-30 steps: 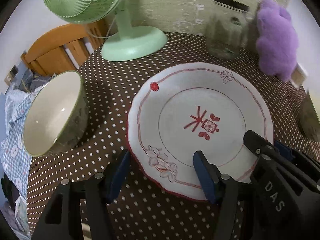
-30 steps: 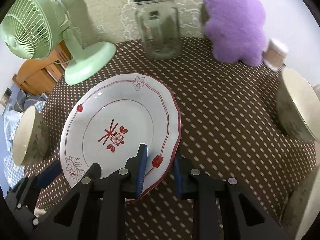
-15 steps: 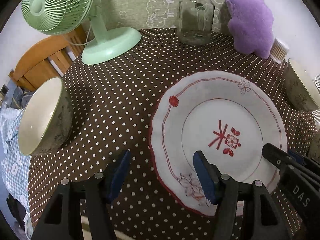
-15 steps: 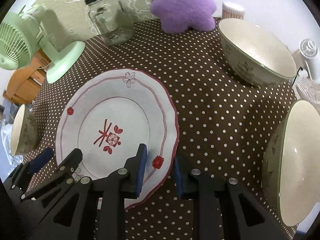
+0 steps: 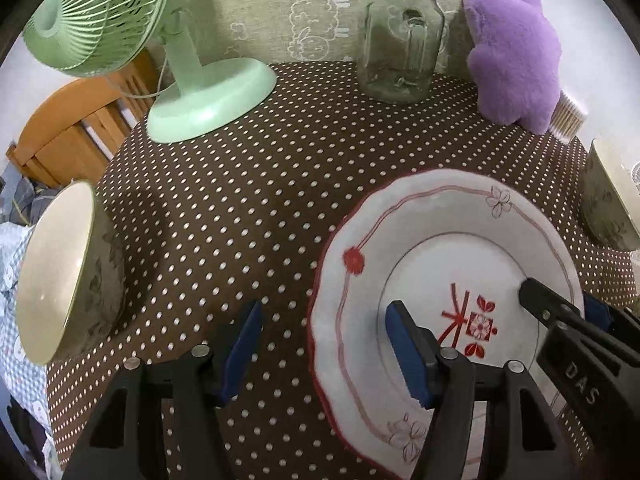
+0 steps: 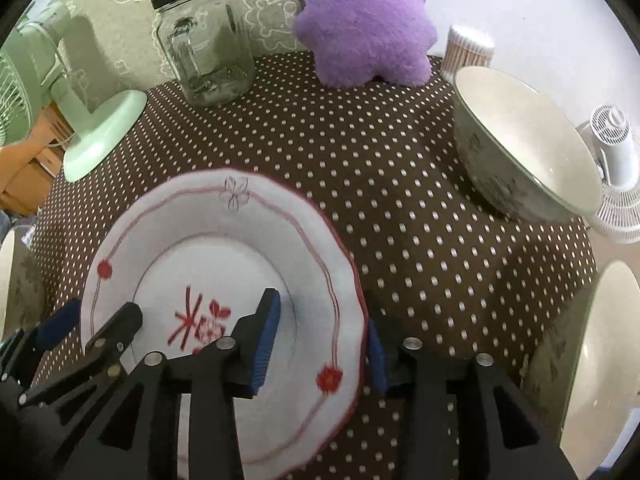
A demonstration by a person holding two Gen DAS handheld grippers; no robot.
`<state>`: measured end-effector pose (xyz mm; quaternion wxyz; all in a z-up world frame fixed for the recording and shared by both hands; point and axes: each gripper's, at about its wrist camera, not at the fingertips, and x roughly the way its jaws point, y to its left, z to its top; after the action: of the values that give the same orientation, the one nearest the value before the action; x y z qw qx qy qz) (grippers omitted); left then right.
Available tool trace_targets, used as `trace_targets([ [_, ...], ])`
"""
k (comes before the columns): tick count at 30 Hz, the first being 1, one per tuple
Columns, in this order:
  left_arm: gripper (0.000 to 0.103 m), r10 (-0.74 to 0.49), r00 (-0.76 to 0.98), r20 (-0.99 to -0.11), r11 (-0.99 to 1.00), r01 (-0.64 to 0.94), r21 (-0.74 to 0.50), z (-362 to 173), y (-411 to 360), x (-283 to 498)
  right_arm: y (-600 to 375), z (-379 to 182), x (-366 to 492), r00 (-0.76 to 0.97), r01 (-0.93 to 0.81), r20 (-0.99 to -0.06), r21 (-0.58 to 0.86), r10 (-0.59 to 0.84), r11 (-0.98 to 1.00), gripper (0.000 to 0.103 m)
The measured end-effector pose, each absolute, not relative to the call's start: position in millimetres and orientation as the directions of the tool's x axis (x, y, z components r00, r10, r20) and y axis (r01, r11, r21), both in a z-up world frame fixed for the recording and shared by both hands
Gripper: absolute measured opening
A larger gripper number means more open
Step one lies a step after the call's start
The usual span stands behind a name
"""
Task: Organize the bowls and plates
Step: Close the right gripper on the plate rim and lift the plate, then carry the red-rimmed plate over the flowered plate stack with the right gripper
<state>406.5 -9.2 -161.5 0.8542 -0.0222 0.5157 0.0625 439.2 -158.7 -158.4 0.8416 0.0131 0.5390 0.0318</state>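
A white plate with red trim and a red flower mark (image 5: 436, 240) (image 6: 224, 248) lies on the brown dotted tablecloth. My left gripper (image 5: 324, 344) is open, its jaws straddling the plate's left rim. My right gripper (image 6: 320, 336) is open, its jaws straddling the plate's right rim. One cream bowl (image 5: 60, 276) sits at the table's left edge. Another bowl (image 6: 520, 144) (image 5: 608, 196) sits at the right, and a third bowl (image 6: 596, 364) at the near right.
At the back stand a green fan (image 5: 208, 96), a glass jar (image 5: 400, 36), a purple plush (image 6: 364, 16) and a cotton swab tub (image 6: 468, 48). A small white fan (image 6: 616, 168) stands off the right edge. A wooden chair (image 5: 72, 128) is behind left.
The right gripper opened from a narrow gap on the plate's rim. The plate shifted right in the left wrist view. Both views swung toward the right side of the table.
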Motion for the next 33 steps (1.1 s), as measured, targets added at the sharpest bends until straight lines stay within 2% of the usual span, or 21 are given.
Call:
trace_targets([
  [6,0.063,0.059,0.461,-0.885,0.994,-0.105,0.012,-162,-15,414,-157,-160,446,0.429,-0.023,-0.901,0.059,0.063,0.998,0.049],
  [8,0.053,0.033,0.459,-0.888,0.996,-0.086,-0.008,-162,-20,415,-156,-161,447,0.431,-0.023,-0.900,0.057,0.061,0.998,0.049],
  [9,0.053,0.041,0.463,-0.885,0.996,-0.091,-0.001,-161,-22,414,-156,-161,447,0.429,-0.021,-0.901,0.057,0.060,0.998,0.049],
  [23,0.052,0.033,0.446,-0.895,0.995,-0.100,-0.013,-153,-32,383,-165,-152,413,0.397,0.007,-0.916,0.058,0.050,0.998,0.049],
  [33,0.052,0.024,0.489,-0.872,0.997,-0.074,-0.014,-118,-30,343,-169,-117,364,0.425,0.035,-0.905,0.060,0.040,0.998,0.049],
])
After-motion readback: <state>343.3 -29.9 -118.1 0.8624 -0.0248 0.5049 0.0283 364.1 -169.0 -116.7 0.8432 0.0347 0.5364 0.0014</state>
